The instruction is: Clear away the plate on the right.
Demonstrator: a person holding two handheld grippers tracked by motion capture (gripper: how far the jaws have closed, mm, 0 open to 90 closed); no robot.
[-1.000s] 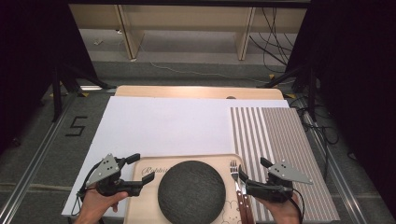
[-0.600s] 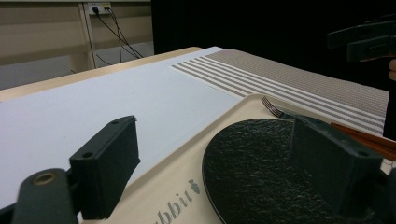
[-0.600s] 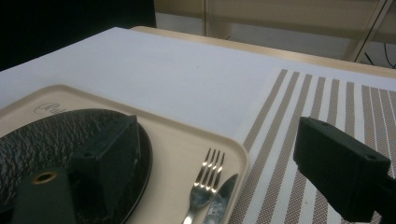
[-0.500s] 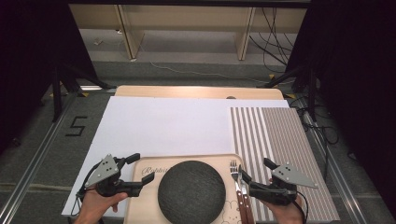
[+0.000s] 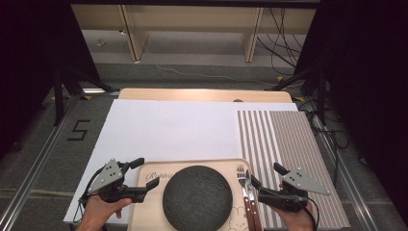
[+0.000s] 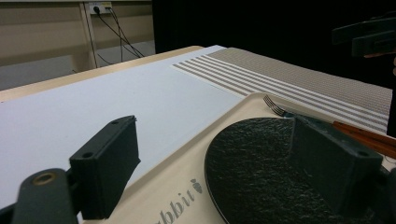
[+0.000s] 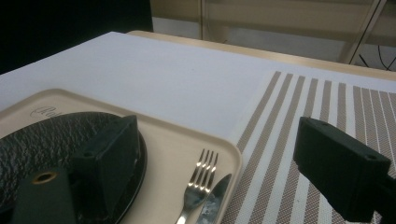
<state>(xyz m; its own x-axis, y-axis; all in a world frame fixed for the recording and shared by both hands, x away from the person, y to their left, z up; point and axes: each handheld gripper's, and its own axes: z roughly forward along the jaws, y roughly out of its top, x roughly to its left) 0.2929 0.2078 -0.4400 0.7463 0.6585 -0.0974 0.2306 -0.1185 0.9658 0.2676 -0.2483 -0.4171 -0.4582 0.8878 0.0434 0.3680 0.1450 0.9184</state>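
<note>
Tray (image 5: 153, 179) writing: partly readable, "Rabbi…"
Floor mark (image 5: 78, 130): "5"
Left gripper (image 5: 141, 176): spread wide, straddling the tray's left rim
Right gripper (image 5: 265, 179): spread wide, beside fork (image 5: 242, 179) and knife (image 5: 250, 190)

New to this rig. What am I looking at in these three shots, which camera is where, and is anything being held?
No robot arm here: a person holds a two-jaw gripper in each hand. The high view looks down from above the person's side of the table; the left gripper is at its left, the right gripper at its right. The other two pictures come from cameras riding on each gripper, looking along its black jaws.

On the table lie a white sheet and a striped mat. Nearest the person sits a beige tray carrying a dark round plate, a fork and a knife.

Both grippers are open, jaws wide at the tray's two sides. Nothing is held.
</note>
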